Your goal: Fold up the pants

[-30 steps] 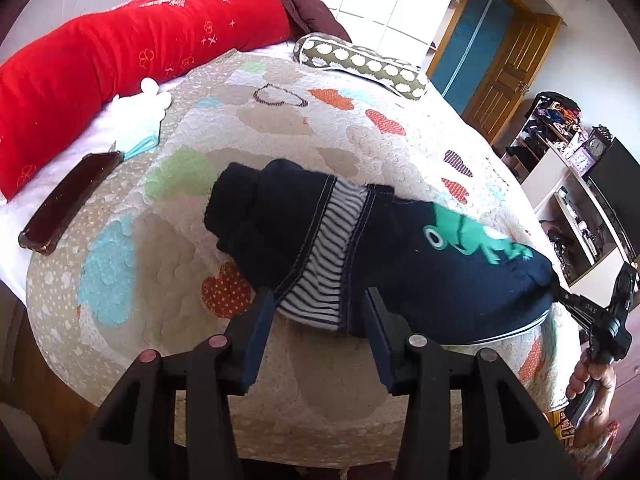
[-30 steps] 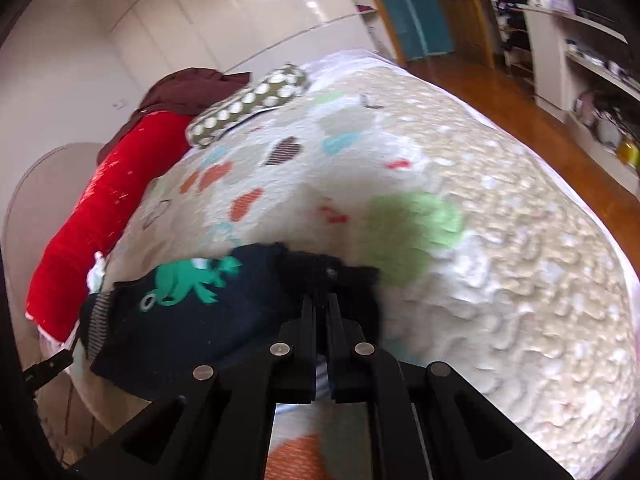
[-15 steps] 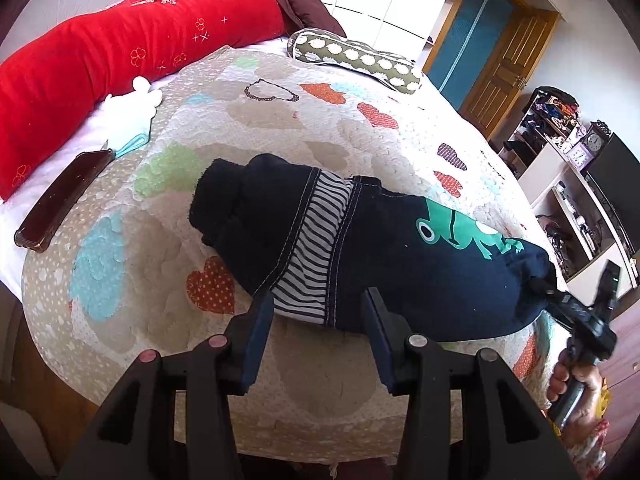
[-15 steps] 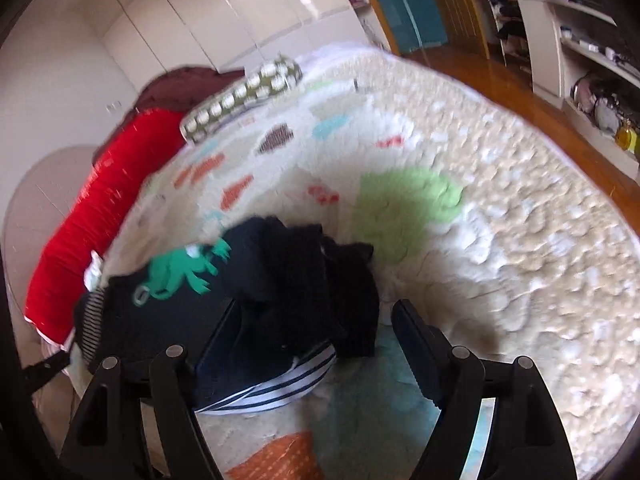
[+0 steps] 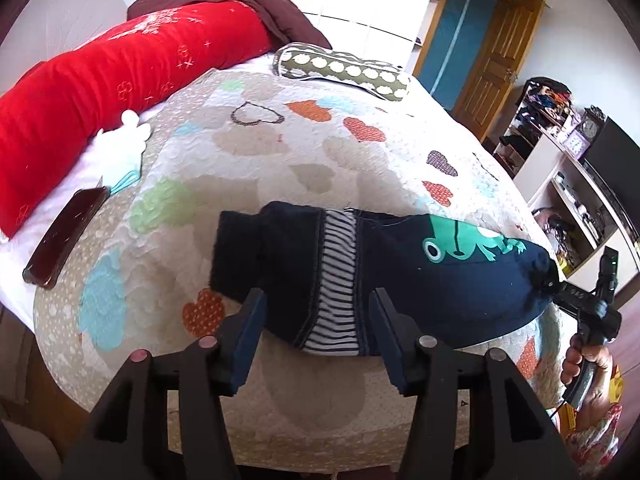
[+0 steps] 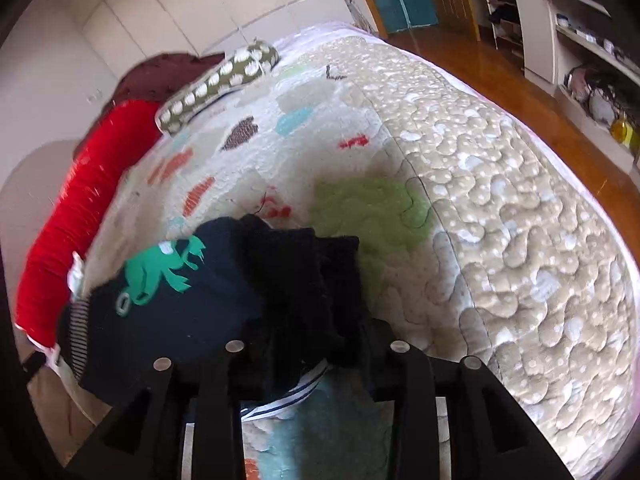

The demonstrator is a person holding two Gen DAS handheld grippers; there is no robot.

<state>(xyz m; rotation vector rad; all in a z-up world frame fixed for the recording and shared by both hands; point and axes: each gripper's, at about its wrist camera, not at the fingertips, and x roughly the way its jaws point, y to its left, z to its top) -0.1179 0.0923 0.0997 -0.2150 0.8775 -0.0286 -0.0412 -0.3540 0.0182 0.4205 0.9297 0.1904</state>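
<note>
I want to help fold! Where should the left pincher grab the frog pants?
Probably the striped band at the near edge of the pants. It bulges toward the open left gripper, already between the fingers, so come straight in from the front, low over the quilt. That thick edge looks easiest to pinch.

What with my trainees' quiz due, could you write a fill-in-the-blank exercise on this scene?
1. The print on the navy pants is a green ____.
2. The left claw is ____, holding nothing.
3. The long bolster lying along the far edge of the quilt is ____ in colour.

Missing words: frog; open; red.
</note>
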